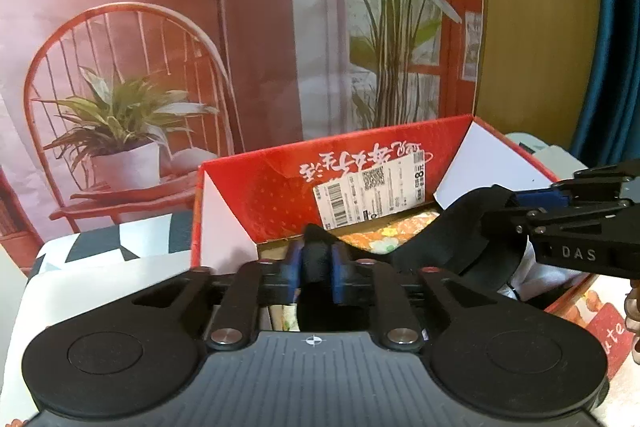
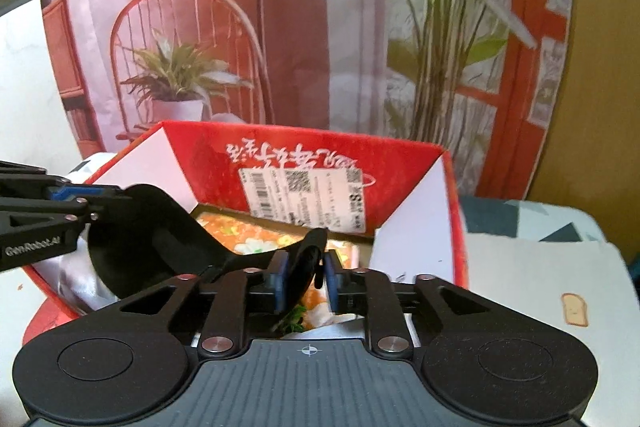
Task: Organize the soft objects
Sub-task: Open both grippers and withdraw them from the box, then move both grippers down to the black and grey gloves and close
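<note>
A black soft cloth piece [image 1: 448, 239] is stretched between both grippers above an open red cardboard box [image 1: 280, 183]. My left gripper [image 1: 316, 267] is shut on one end of the black cloth. My right gripper [image 2: 304, 275] is shut on the other end of it [image 2: 160, 239]. The right gripper also shows in the left wrist view [image 1: 516, 201], and the left gripper in the right wrist view [image 2: 108, 193]. Inside the box lies an orange floral fabric [image 2: 248, 235] and some white cloth [image 2: 72, 279].
The box has raised flaps and a shipping label [image 1: 376, 191] on its far wall. It stands on a table with a black-and-white patterned cover [image 1: 104, 243]. A printed backdrop of a chair and plants [image 1: 120, 87] hangs close behind. A blue curtain [image 1: 612, 27] hangs at the right.
</note>
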The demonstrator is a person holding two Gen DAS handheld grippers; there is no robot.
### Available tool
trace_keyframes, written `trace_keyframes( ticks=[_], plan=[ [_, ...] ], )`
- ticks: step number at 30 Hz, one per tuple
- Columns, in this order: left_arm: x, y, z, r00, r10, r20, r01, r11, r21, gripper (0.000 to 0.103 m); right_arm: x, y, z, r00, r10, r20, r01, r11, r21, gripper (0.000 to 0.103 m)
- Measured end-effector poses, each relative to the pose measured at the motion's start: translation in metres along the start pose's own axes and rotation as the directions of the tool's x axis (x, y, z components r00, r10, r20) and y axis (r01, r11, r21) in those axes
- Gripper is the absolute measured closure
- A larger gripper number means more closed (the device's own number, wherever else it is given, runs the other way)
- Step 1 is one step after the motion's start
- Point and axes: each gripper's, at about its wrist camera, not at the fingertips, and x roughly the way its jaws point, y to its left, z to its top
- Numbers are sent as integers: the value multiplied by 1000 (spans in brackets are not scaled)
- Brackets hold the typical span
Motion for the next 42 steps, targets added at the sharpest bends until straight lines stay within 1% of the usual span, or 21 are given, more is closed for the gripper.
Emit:
trace_keyframes(
  ticks=[1, 3, 9, 13, 19, 24, 27, 31, 33, 36, 39, 40, 41, 42],
  plan=[
    [-4, 1, 0, 1000, -4, 8, 4, 1000, -8, 58, -4, 0, 0, 1000, -9, 14, 9, 1000, -4, 72],
    [-13, 4, -1, 1000, -10, 26, 11, 1000, -24, 52, -14, 1, -2, 999, -12, 47, 12, 1000, -11, 61],
    [-47, 9, -14, 997, -64, 48, 68, 993, -93, 50, -51, 2, -9, 991, 14, 134, -13, 1000, -13, 52],
    [-70, 6, -35, 993, -107, 56, 113, 986, -120, 51, -79, 5, -21, 979, 65, 192, -64, 998, -14, 51],
    [-96, 1, -72, 988, -146, 57, 153, 975, -160, 51, -108, 10, -52, 967, 124, 220, -130, 991, 11, 49],
    [-98, -6, -101, 985, -171, 21, 171, 964, -203, 51, -118, 16, -80, 970, 142, 198, -149, 989, 23, 49],
    [-89, -10, -118, 982, -186, -22, 176, 955, -237, 51, -116, 20, -98, 977, 143, 159, -149, 989, 27, 49],
    [-78, -16, -138, 974, -215, -66, 189, 941, -280, 51, -111, 24, -121, 984, 143, 106, -149, 988, 48, 49],
    [-74, -20, -146, 971, -227, -79, 195, 936, -293, 51, -108, 26, -130, 987, 138, 85, -142, 989, 50, 49],
    [-65, -24, -155, 967, -230, -112, 189, 937, -293, 51, -105, 27, -143, 990, 134, 55, -137, 989, 62, 49],
    [-60, -24, -161, 966, -232, -119, 187, 934, -305, 51, -102, 27, -151, 991, 131, 34, -133, 989, 69, 49],
    [-60, -23, -163, 965, -234, -117, 188, 932, -310, 54, -101, 28, -154, 991, 132, 28, -133, 988, 73, 49],
    [-60, -23, -164, 966, -232, -114, 187, 932, -311, 58, -101, 28, -156, 991, 134, 23, -135, 988, 77, 49],
    [-61, -23, -164, 968, -226, -112, 182, 934, -306, 71, -100, 28, -157, 991, 136, 19, -137, 987, 79, 49]
  ],
)
